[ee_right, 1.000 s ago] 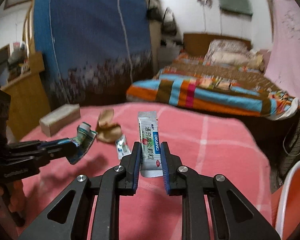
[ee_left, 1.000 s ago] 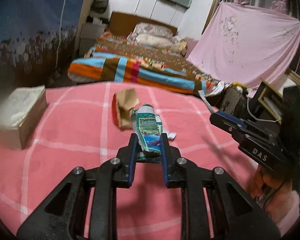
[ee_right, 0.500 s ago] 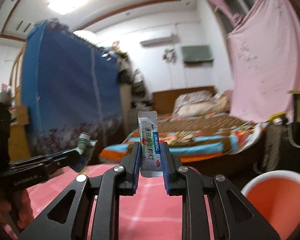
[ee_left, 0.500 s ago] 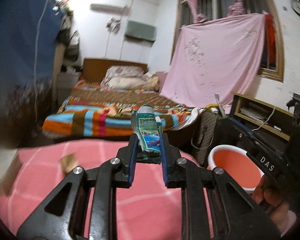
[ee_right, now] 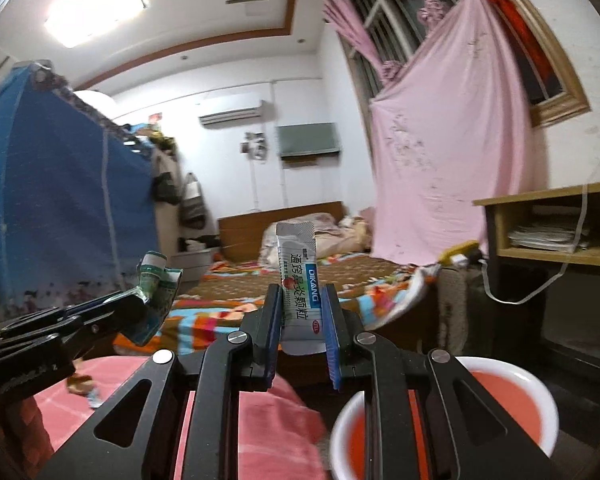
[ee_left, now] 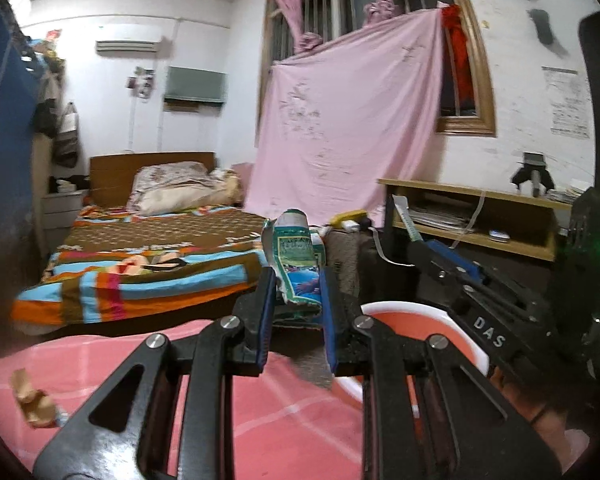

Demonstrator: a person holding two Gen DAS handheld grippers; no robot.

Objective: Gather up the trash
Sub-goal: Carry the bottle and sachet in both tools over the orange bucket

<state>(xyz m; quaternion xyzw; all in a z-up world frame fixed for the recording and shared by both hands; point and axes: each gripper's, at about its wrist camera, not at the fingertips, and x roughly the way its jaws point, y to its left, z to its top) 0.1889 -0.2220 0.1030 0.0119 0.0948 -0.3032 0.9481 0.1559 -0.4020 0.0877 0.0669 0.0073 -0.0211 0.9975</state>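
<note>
Both grippers clench trash, the left gripper [ee_left: 296,300] a crumpled green wrapper [ee_left: 298,264] and the right gripper [ee_right: 302,320] a sachet [ee_right: 300,280], and letting go short of the orange bin [ee_right: 500,400] could drop either onto the pink bedcover [ee_left: 260,420].

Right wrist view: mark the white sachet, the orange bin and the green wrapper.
white sachet [ee_right: 300,284], right wrist view, printed middle.
orange bin [ee_right: 512,408], right wrist view, inner wall.
green wrapper [ee_right: 156,284], right wrist view, crumpled middle.

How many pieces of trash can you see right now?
3: a crumpled green wrapper shut in the left tool, a white sachet in the right tool, and brown paper on the pink cloth. More may be hidden.
</note>
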